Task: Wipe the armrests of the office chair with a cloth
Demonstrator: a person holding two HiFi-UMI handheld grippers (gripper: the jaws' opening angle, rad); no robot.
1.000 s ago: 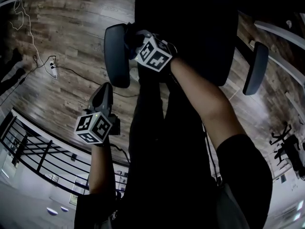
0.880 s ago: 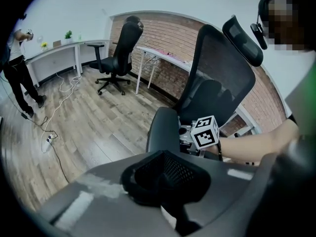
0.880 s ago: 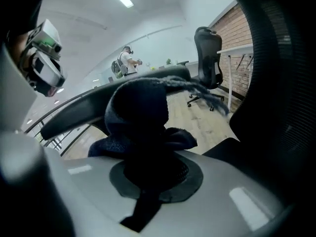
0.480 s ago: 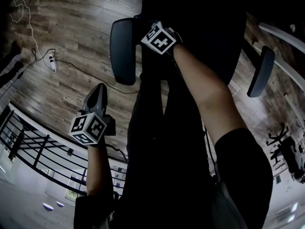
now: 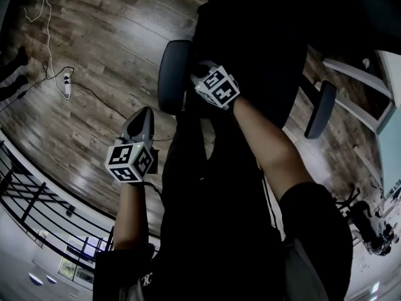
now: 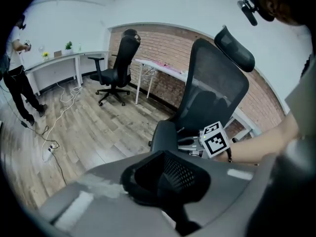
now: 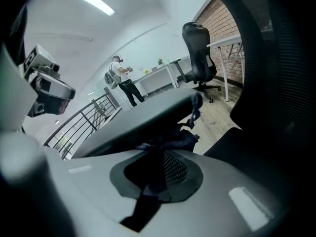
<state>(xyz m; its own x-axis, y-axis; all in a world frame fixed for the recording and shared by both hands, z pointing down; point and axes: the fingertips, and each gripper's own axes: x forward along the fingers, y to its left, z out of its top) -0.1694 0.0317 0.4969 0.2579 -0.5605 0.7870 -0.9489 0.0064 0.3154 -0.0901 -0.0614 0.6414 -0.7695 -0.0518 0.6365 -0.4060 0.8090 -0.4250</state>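
Observation:
The black office chair stands in front of me, its left armrest and right armrest both in the head view. My right gripper reaches over the left armrest from the seat side. In the right gripper view its jaws are shut on a dark blue cloth that rests against the grey armrest pad. My left gripper hangs off to the left of that armrest over the floor, jaws together with nothing in them.
Wooden floor with a white power strip and its cables. A black railing runs at the lower left. A second office chair, white desks and a person stand farther off.
My right gripper slid with the cloth toward the armrest's far end, then back toward its near half. The left gripper stayed roughly where it was. The head view shifted.

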